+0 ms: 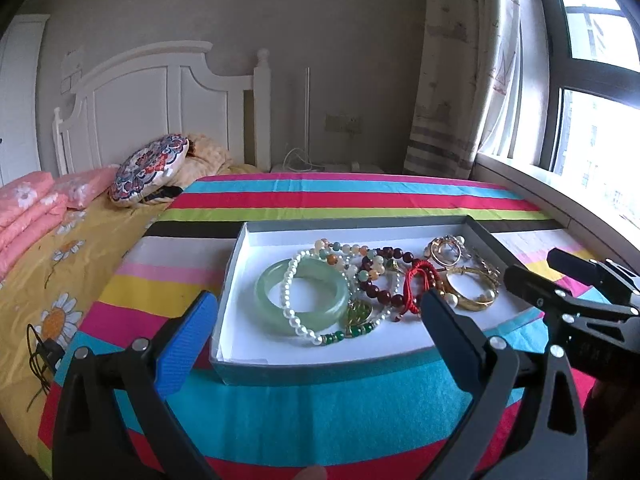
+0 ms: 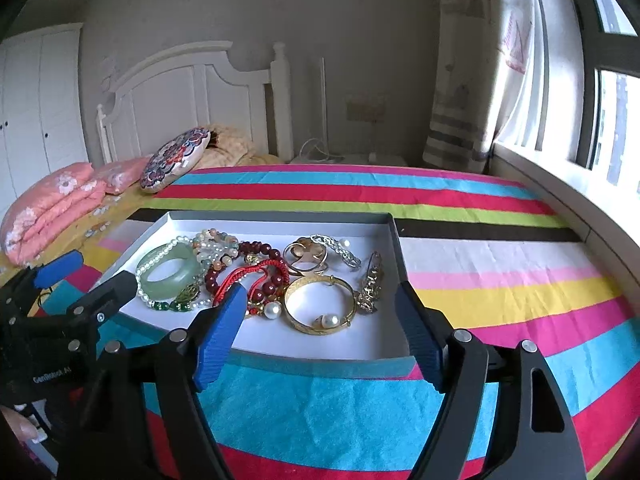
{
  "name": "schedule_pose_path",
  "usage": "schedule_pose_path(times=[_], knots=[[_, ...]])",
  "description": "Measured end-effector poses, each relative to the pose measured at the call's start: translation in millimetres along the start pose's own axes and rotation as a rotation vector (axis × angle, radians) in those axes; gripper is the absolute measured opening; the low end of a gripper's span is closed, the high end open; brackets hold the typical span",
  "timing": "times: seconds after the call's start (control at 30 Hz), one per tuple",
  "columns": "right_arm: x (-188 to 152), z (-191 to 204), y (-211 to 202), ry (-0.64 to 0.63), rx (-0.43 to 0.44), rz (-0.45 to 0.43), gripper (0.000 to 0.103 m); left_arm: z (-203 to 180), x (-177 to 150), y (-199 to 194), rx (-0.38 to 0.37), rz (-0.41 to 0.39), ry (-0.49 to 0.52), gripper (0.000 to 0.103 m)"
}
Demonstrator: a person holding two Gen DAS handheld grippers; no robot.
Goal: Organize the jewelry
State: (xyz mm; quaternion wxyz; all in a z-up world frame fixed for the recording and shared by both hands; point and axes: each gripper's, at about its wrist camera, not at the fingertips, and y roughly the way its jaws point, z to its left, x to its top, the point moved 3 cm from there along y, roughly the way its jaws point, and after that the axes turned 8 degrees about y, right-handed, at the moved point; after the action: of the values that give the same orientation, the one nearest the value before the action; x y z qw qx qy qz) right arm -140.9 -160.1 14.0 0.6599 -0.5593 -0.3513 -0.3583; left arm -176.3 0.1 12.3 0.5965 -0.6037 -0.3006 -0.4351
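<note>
Left wrist view
Left gripper: jaws spread wide and empty, hanging over the near edge of the box.
Box: shallow grey cardboard box with a white inside, lying on a striped multicoloured felt cloth spread over the bed.
Jewellery: all inside the box; a pale green jade bangle on the left, ringed by a white pearl bead bracelet; a dark red round-bead bracelet and a red braided cord bracelet in the middle; a gold metal bangle on the right.
Right gripper: reaches in from the right beside the box, jaws parted, nothing between them.
Background: white wooden headboard, round patterned cushion.

Right wrist view
Right gripper: jaws apart and empty, above the near right part of the box.
Box: the gold metal bangle lies between the two blue pads, untouched; a gold chain piece lies by the right wall.
Jade bangle: at the left end.
Left gripper: seen at the left edge, jaws released.
</note>
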Motion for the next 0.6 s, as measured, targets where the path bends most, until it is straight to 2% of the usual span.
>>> schedule_pose_path(times=[0.6], knots=[[0.0, -0.4, 1.1, 0.002, 0.003, 0.006, 0.078, -1.9, 0.0, 0.9, -0.003, -0.002, 0.002, 0.1]])
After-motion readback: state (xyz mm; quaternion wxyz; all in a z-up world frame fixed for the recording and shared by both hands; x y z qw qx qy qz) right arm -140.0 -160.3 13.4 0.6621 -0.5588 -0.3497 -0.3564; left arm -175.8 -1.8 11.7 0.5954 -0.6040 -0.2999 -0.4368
